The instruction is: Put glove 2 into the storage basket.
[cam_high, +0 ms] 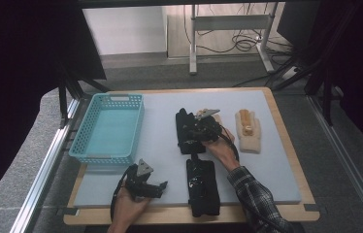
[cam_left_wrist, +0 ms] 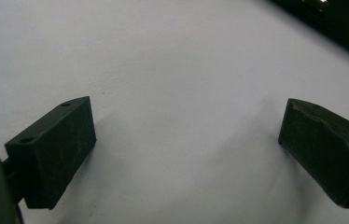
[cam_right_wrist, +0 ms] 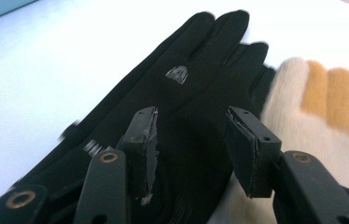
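Fingers (cam_right_wrist: pixel 144 140) of right gripper (cam_right_wrist: pixel 191 126) parted about halfway, straddling black glove (cam_right_wrist: pixel 196 79) without pressing on it; nothing clamped. Glove lying flat on tabletop (cam_high: pixel 160 145), near middle of high view, under right gripper (cam_high: pixel 204 127). Long axis running up and down that frame, fingertips toward top edge, cuff toward bottom; in right gripper view, fingertips aimed at upper middle of frame.

Fingers (cam_left_wrist: pixel 56 149) of left gripper (cam_left_wrist: pixel 186 140) spread wide over bare tabletop, lower left of centre in high view (cam_high: pixel 162 187), holding nothing.

Likely trouble: a shallow pinch catching just the top layer of thin fabric, letting the glove sag or slip out. Also possible: snagging cream glove (cam_right_wrist: pixel 312 116), just beside on the right, if closed off-centre. Second black glove (cam_high: pixel 202 187) at lower middle, blue basket (cam_high: pixel 109 128) at left, both well apart.
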Available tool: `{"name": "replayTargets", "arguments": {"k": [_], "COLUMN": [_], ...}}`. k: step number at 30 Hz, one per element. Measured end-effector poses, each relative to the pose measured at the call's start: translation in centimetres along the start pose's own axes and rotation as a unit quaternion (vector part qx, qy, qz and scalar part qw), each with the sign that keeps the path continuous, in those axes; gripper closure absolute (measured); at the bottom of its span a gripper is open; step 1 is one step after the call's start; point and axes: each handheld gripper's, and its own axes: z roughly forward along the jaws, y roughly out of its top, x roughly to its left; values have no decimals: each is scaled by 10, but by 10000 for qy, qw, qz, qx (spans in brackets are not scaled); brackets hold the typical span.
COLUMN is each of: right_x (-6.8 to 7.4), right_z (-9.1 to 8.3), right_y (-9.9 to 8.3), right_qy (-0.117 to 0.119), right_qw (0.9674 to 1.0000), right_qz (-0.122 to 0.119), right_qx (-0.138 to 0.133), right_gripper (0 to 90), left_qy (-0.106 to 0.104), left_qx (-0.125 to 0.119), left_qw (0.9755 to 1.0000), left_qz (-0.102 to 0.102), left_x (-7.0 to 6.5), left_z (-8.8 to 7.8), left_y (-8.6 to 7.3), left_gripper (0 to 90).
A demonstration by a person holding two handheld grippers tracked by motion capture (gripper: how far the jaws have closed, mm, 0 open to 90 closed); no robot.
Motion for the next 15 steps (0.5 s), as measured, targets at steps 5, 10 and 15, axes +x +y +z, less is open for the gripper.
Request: {"name": "replayTargets", "arguments": {"k": [5,10,15], "right_x": [-2,-6,-5], "right_z": [20,24,22], "right_y": [6,5,4], "right_qy": [-144,184,64], "right_qw": [9996,9987,9987], "right_qz": [-74,391,441], "right_qx": [233,252,264], "right_gripper": [448,591,799], "left_qy": [-1,-2,2], "left_qx": [1,3,-6], "left_qw": [10000,10000,10000], "left_qz": [1,1,-3], "left_x": [0,0,0], "left_z": [0,0,0], "left_y": [0,0,0], "left_gripper": [42,41,40]}}
